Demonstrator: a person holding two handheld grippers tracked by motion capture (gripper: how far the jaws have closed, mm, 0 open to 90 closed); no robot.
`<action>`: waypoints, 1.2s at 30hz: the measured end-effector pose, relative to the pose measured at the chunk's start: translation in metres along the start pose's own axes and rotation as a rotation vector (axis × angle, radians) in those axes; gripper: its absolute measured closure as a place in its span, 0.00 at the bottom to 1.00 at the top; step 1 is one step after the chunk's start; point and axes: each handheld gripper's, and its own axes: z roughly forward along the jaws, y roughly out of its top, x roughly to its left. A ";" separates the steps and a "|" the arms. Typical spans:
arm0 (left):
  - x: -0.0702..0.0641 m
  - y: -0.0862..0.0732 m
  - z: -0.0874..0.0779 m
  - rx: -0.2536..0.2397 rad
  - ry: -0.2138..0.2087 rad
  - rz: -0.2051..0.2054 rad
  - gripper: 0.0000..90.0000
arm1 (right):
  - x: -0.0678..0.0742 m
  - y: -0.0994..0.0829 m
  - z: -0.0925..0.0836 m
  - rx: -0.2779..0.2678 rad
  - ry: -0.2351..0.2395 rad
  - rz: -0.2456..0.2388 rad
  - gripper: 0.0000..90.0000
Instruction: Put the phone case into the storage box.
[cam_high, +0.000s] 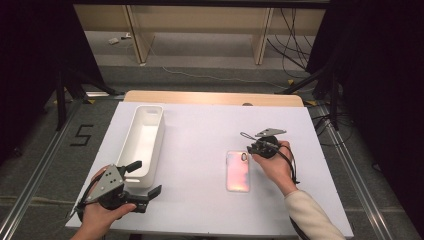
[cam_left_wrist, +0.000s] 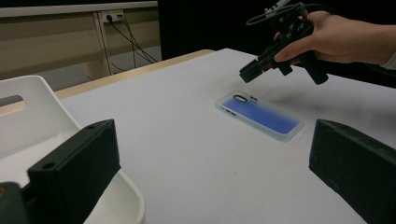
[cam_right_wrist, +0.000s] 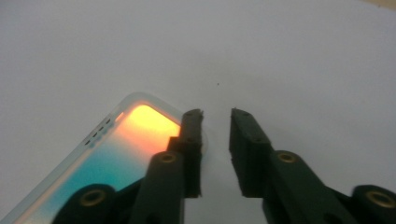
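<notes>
At mid-table, toward its right edge, the right gripper (cam_high: 256, 148) hovers, jaws slightly parted, over the phone case's (cam_high: 237, 172) far corner, while the left gripper (cam_high: 145, 181) gapes near the front-left corner beside the bin (cam_high: 145, 137).

white bin (cam_high: 143, 142), white table (cam_high: 200, 135), floor cables (cam_high: 295, 35)

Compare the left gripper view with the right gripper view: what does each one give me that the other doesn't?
The left gripper view alone gives the white bin beside its own open jaws, the person's hand and the whole right gripper hovering above the phone case.

The right gripper view alone gives the close-up: the right gripper with a gap between its jaws, over the case's corner, nothing clamped.

Both show the case lying flat on the white table.
</notes>
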 end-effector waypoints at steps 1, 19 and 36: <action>0.000 0.000 0.000 0.000 0.000 0.000 0.01 | 0.000 0.001 -0.002 -0.012 0.000 -0.026 0.72; -0.001 0.000 0.000 0.011 0.010 0.000 0.01 | 0.031 -0.009 -0.034 0.049 0.220 -0.293 0.22; -0.001 0.001 0.004 0.013 0.001 -0.005 0.01 | 0.044 -0.017 -0.043 0.116 0.273 -0.437 0.25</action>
